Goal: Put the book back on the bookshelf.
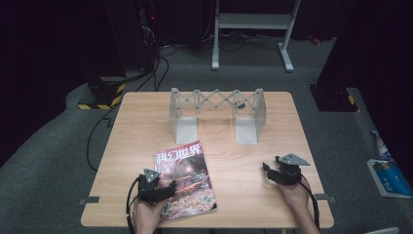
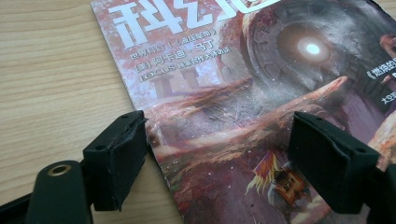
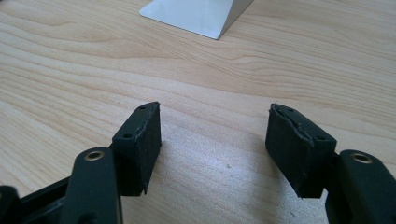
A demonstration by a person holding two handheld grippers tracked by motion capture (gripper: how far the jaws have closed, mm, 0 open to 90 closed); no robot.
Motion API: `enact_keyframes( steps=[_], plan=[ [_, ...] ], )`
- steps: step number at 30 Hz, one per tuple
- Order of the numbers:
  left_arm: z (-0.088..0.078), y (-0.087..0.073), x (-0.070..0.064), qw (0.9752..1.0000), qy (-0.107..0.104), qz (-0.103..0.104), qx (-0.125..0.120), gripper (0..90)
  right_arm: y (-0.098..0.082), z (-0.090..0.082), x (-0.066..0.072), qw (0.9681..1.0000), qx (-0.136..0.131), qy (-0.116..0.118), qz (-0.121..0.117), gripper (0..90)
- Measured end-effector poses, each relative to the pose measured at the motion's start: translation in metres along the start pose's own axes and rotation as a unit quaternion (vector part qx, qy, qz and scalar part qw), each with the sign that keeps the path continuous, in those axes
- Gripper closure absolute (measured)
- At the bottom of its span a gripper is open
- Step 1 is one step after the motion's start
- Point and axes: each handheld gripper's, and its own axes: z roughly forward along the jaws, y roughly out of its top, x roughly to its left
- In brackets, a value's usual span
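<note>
Since the left gripper (image 1: 168,187) sits low over the magazine (image 1: 185,178) with its jaws spread wide and nothing pinched, the main risk I see is a bad pickup. The magazine lies flat on the table (image 1: 243,161), near the front-left edge, cover up. In the left gripper view one jaw stands at the spine edge (image 2: 140,112), the other over the cover art, so closing from here would likely scrape across glossy paper or catch the top cover alone. That would buckle or tear pages instead of lifting the whole thing. A thin flat item leaves no gap under it; the lower pad needs to get beneath the edge first, or the magazine just slides.

The right gripper (image 1: 270,170) rests on bare wood at the front-right, jaws released, empty, pointing toward the metal folding rack (image 1: 216,114) at the back. It isn't bracing the magazine, so a push from the left could shove it.

Both forearms come in low from the near edge, hands wrapped around the gripper bodies.
</note>
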Motion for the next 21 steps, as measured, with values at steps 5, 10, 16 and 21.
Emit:
enact_keyframes(
  steps=[5, 10, 16, 21],
  plan=[
    [0.004, 0.003, -0.006, 1.0, -0.005, 0.007, 0.0, 19.8, 0.0, 0.0, 0.0, 1.0, 0.0, 0.0, -0.001, 36.1],
    [0.007, 0.005, -0.011, 0.9999, -0.01, 0.01, 0.0, 19.8, 0.0, 0.0, 0.0, 1.0, 0.001, 0.0, 0.0, 36.1],
    [0.009, 0.007, -0.017, 0.9998, -0.014, 0.012, 0.0, 19.8, 0.0, 0.0, 0.0, 1.0, 0.0, 0.0, -0.001, 36.2],
    [0.012, 0.009, -0.022, 0.9997, -0.019, 0.017, 0.001, 19.8, 0.0, 0.0, 0.0, 1.0, 0.0, -0.001, -0.001, 36.2]
  ],
)
